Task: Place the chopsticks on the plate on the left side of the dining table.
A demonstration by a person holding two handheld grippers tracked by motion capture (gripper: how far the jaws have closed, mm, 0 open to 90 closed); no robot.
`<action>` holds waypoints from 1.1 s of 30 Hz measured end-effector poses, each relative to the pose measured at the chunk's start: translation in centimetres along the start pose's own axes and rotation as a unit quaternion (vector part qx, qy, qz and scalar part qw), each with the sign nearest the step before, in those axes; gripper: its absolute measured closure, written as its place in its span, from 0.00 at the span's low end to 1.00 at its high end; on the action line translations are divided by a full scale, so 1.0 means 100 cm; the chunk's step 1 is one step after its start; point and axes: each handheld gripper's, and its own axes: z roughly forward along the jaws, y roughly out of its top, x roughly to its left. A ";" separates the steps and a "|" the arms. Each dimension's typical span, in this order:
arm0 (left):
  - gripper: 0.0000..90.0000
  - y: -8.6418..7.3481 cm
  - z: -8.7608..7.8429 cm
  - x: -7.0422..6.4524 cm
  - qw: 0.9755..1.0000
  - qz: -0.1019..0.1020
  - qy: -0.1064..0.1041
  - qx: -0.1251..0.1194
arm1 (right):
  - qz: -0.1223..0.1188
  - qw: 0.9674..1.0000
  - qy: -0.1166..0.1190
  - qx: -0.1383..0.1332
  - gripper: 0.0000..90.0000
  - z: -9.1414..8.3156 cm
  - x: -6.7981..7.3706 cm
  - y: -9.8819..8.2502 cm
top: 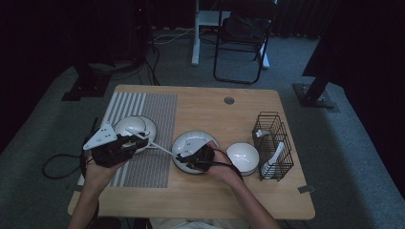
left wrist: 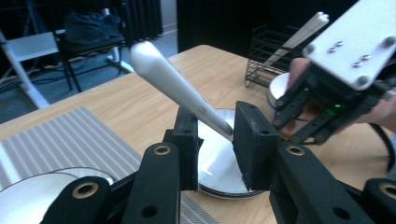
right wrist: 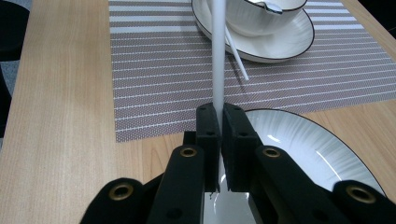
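From above, a white stick (top: 160,147) bridged both grippers over the table (top: 210,114). The right gripper (right wrist: 219,116) view showed it clamped; the left gripper (left wrist: 217,128) view showed jaws apart, perhaps touching it. Plate (right wrist: 299,135) below.

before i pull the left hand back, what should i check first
1. Right tongs shut on the white stick: ok.
2. Left tongs let go: ok, jaws stand apart, though the stick leans on one pad.
3. Stick's far end free of the bowl on the placemat: cannot tell.
4. Plate under the right tongs lies flat with nothing on it: ok.
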 end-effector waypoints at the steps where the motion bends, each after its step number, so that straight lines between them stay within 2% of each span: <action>1: 0.79 -0.001 0.000 0.000 1.000 0.001 0.006 -0.001 | -0.001 1.000 0.000 -0.001 0.96 0.000 0.000 0.000; 3: 0.78 -0.003 -0.001 0.001 1.000 0.004 0.018 -0.002 | 0.002 1.000 0.004 -0.004 0.96 -0.001 0.000 0.001; 6: 0.77 -0.006 -0.002 0.002 1.000 -0.002 0.020 -0.005 | 0.003 1.000 0.010 -0.009 0.96 -0.003 0.000 0.001; 7: 0.77 -0.008 -0.004 0.004 0.999 -0.002 0.031 -0.005 | 0.004 1.000 0.010 -0.010 0.96 -0.003 0.000 0.001; 13: 0.78 -0.012 -0.011 0.008 0.999 -0.012 0.050 -0.013 | 0.011 1.000 0.008 -0.015 0.96 -0.004 -0.001 0.000; 14: 0.81 -0.013 -0.011 0.008 0.999 -0.013 0.050 -0.014 | 0.015 1.000 0.005 -0.015 0.97 -0.003 -0.001 0.000; 18: 0.88 -0.013 -0.012 0.005 0.999 -0.003 0.051 -0.012 | 0.019 1.000 -0.005 -0.005 0.96 0.000 -0.001 0.002; 22: 0.91 -0.010 -0.009 0.001 0.998 0.011 0.054 -0.010 | 0.016 1.000 -0.018 0.009 0.97 0.005 0.001 0.005; 28: 0.92 -0.012 -0.002 0.002 0.997 0.019 0.073 0.011 | 0.011 1.000 -0.014 0.008 0.97 0.009 0.005 0.008; 33: 0.92 -0.022 0.002 0.007 0.995 0.020 0.096 0.032 | 0.007 1.000 -0.017 0.009 0.96 0.006 0.006 0.009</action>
